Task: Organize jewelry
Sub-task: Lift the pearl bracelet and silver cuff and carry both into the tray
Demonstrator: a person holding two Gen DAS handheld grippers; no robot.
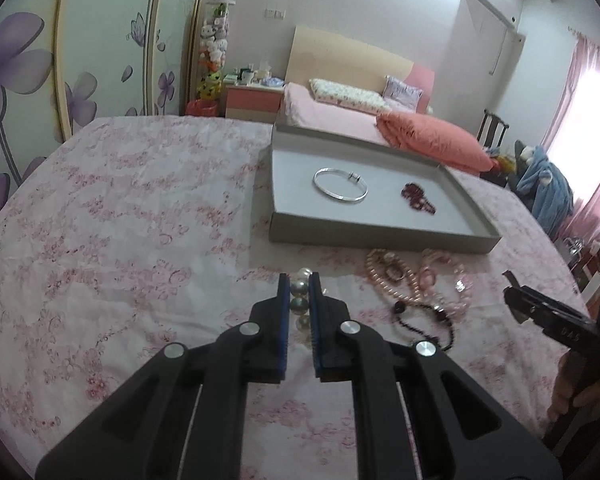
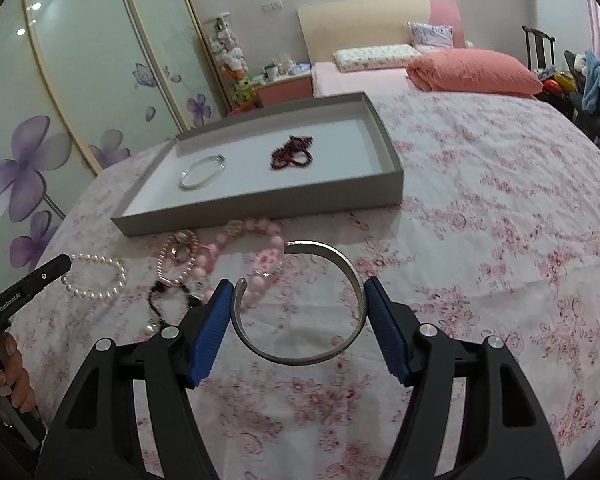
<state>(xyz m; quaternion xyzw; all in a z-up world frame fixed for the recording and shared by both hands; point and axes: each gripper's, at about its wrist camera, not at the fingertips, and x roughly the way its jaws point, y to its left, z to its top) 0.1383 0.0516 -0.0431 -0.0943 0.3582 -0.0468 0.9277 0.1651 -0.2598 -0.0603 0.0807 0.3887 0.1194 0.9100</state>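
Note:
A grey tray point(image 1: 380, 236) point(image 2: 260, 208) lies on the floral cloth, holding a thin silver bangle point(image 1: 340, 190) point(image 2: 202, 172) and a dark red bead bracelet point(image 1: 418, 196) point(image 2: 292, 152). My left gripper point(image 1: 300, 292) is shut on a white pearl bracelet point(image 1: 300, 288), which also shows in the right wrist view point(image 2: 96, 278), on the cloth. My right gripper point(image 2: 300, 300) grips a wide open silver cuff point(image 2: 300, 300) by its two sides, just above the cloth. Pink bead strands point(image 1: 432, 276) point(image 2: 256, 264), a rose pearl bracelet point(image 2: 176, 256) and a black bead bracelet point(image 1: 424, 320) point(image 2: 168, 300) lie in front of the tray.
The floral cloth point(image 1: 120, 240) covers the whole work surface. Behind it stand a pink bed point(image 1: 340, 108), a bedside cabinet point(image 1: 252, 100) and flower-printed wardrobe doors point(image 1: 40, 80). The right gripper shows at the right edge of the left wrist view point(image 1: 540, 312).

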